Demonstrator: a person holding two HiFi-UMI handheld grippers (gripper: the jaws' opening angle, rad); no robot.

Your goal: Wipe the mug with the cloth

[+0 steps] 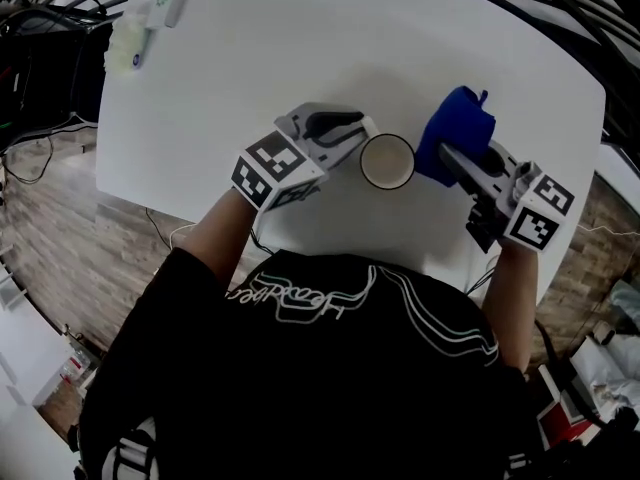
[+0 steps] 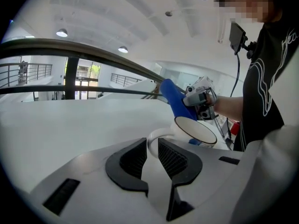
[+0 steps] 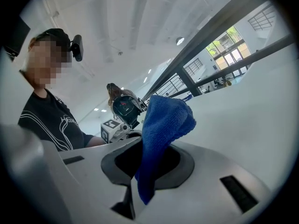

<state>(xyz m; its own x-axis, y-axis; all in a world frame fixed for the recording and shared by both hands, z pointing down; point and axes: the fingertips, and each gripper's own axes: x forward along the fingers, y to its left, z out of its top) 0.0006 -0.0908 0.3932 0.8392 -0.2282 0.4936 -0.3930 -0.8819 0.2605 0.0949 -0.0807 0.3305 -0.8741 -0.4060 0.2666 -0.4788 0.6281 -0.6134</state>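
Observation:
A white mug (image 1: 387, 161) with a dark rim stands near the front of the white table (image 1: 300, 58). My left gripper (image 1: 352, 134) is shut on the mug's handle (image 2: 154, 139), which sits between the black ribbed fingers (image 2: 172, 158); the mug's bowl (image 2: 196, 130) shows just beyond. My right gripper (image 1: 447, 158) is shut on a blue cloth (image 1: 456, 131), bunched up against the mug's right side. In the right gripper view the cloth (image 3: 161, 129) hangs out of the jaws and hides the mug. The left gripper (image 3: 122, 108) shows behind it.
A pale green and white packet (image 1: 135, 38) lies at the table's far left corner. Cables and dark frame bars (image 1: 50, 8) run along the floor to the left. The person's black shirt (image 1: 320, 368) fills the near edge.

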